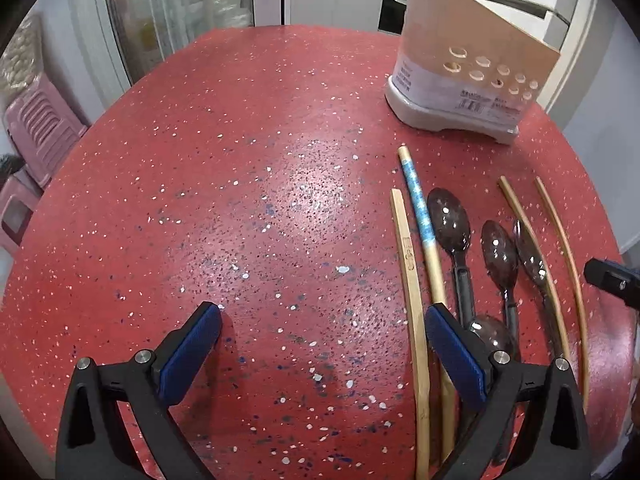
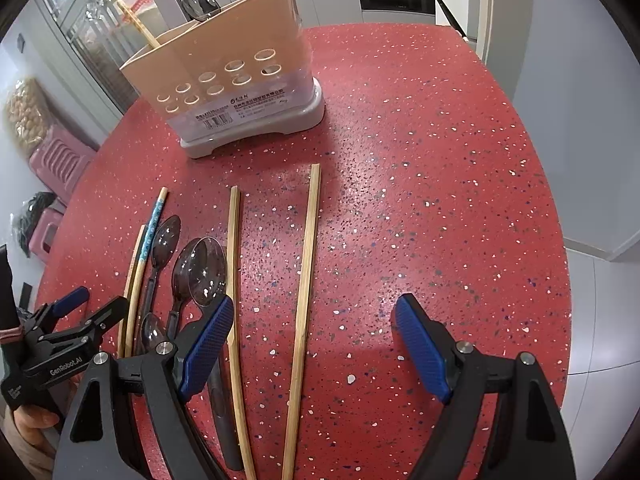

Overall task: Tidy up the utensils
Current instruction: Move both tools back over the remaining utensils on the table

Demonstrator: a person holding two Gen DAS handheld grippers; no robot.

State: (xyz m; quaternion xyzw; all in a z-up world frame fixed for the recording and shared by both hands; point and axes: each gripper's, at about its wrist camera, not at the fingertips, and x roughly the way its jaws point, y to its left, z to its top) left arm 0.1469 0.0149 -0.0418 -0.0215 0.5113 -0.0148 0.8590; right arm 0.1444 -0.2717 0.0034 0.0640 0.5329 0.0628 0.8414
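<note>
Between the wide-open right gripper (image 2: pixel 314 344) fingers lies a bamboo chopstick (image 2: pixel 305 300); close squarely mid-shaft, then drop it into the utensil holder (image 2: pixel 224 80). Left gripper (image 1: pixel 322 354) gapes empty.

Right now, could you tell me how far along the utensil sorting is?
Barely started. Done: one chopstick and one spoon already stand in the utensil holder. In hand: nothing; the left hand-held gripper and right hand-held gripper are both open over the red table. Left: four loose chopsticks, including the blue-patterned chopstick, and four dark spoons.
</note>
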